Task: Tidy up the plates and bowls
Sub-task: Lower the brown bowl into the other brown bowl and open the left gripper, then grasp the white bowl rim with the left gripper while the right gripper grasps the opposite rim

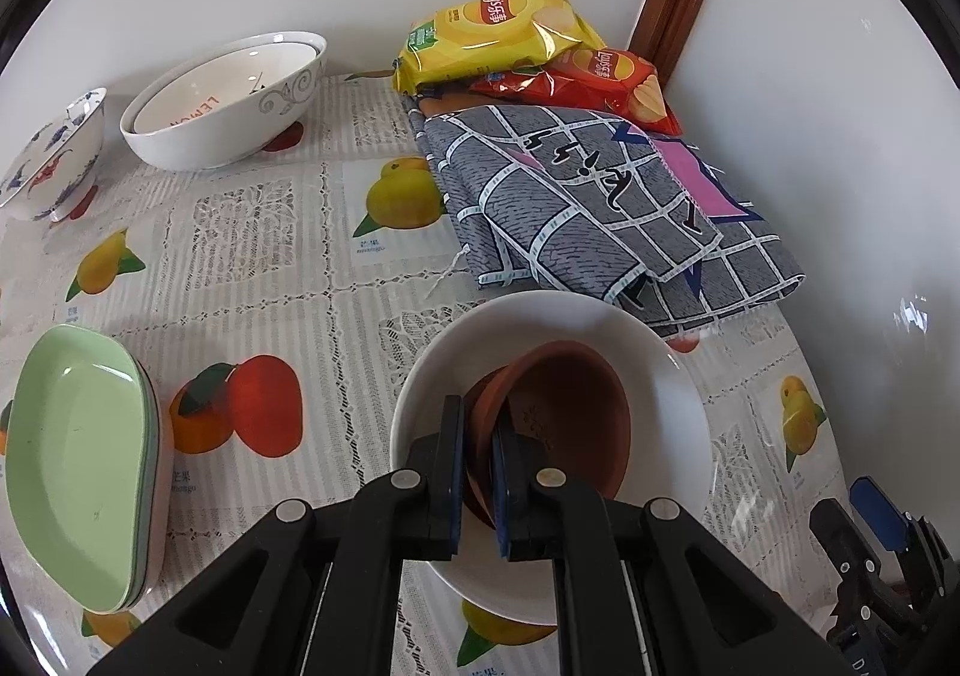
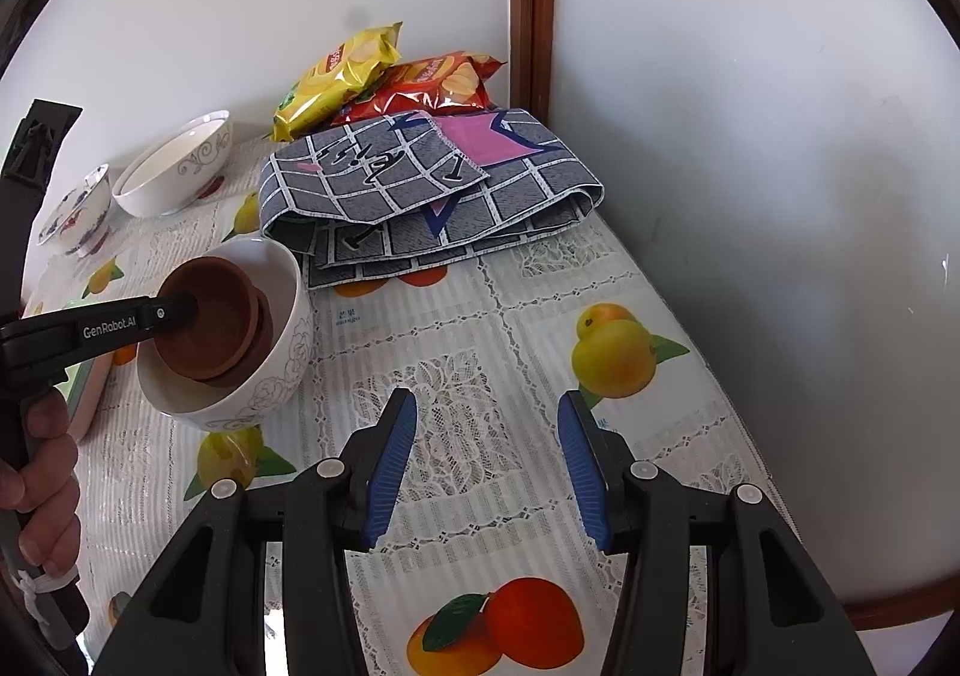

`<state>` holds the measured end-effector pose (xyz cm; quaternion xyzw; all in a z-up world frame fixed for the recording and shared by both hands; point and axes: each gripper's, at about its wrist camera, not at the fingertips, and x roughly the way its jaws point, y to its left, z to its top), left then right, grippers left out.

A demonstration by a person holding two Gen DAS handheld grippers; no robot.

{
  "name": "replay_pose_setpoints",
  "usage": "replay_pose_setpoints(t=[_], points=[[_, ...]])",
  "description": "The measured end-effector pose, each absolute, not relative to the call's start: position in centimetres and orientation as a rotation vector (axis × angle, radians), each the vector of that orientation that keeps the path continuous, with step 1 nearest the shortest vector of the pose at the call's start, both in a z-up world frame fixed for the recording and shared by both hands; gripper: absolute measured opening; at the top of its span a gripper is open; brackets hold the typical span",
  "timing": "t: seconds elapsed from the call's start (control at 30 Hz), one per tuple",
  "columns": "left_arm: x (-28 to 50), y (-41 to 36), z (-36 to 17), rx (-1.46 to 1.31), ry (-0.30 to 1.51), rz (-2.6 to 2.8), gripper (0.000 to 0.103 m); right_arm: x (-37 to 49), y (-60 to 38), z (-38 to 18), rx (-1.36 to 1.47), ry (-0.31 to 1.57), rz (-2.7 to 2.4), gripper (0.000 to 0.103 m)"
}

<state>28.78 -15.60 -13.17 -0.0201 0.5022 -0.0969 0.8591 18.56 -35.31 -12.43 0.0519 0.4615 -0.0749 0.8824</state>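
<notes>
Two nested brown bowls (image 1: 564, 406) lie tilted inside a white bowl (image 1: 660, 358) on the fruit-print tablecloth. My left gripper (image 1: 477, 418) is shut on the near rim of the brown bowls. In the right wrist view the brown bowls (image 2: 222, 316) sit in the white bowl (image 2: 276, 370), and the left gripper (image 2: 180, 310) reaches in from the left, held by a hand (image 2: 42, 472). My right gripper (image 2: 486, 397) stands open above bare tablecloth to the right of the white bowl, with nothing between its fingers.
Two nested large white bowls (image 1: 228, 100) and a blue-flowered bowl (image 1: 54, 160) stand at the back left. Stacked green plates (image 1: 78, 466) lie at the near left. A folded grey cloth (image 1: 600, 208) and chip bags (image 1: 504, 34) fill the back corner by the wall.
</notes>
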Motion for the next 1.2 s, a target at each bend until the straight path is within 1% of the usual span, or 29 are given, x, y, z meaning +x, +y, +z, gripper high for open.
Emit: replay_pose_setpoints(t=[0.37, 0.57, 0.67, 0.9, 1.07, 1.2], points=[[28.9, -16.1, -13.6, -0.056, 1.072, -0.227, 0.008, 18.8, -35.1, -12.4, 0.107, 0.967, -0.152, 0.049], [28.5, -16.0, -13.2, -0.001, 1.080, -0.252, 0.011, 19.1, -34.2, -12.4, 0.100, 0.970, -0.140, 0.049], [28.3, -15.4, -12.5, -0.010, 1.062, -0.248, 0.025, 19.3, -33.6, -12.1, 0.096, 0.964, -0.130, 0.049], [27.8, -13.2, -10.4, -0.034, 1.016, -0.231, 0.026, 20.5, -32.7, -11.5, 0.130, 0.949, -0.096, 0.049], [28.0, -12.0, -10.7, -0.054, 1.035, -0.218, 0.027, 21.9, -32.4, -11.5, 0.188, 0.949, -0.052, 0.048], [28.4, -11.6, -11.6, -0.069, 1.062, -0.223, 0.027, 23.1, -31.9, -12.0, 0.232, 0.966, 0.000, 0.044]])
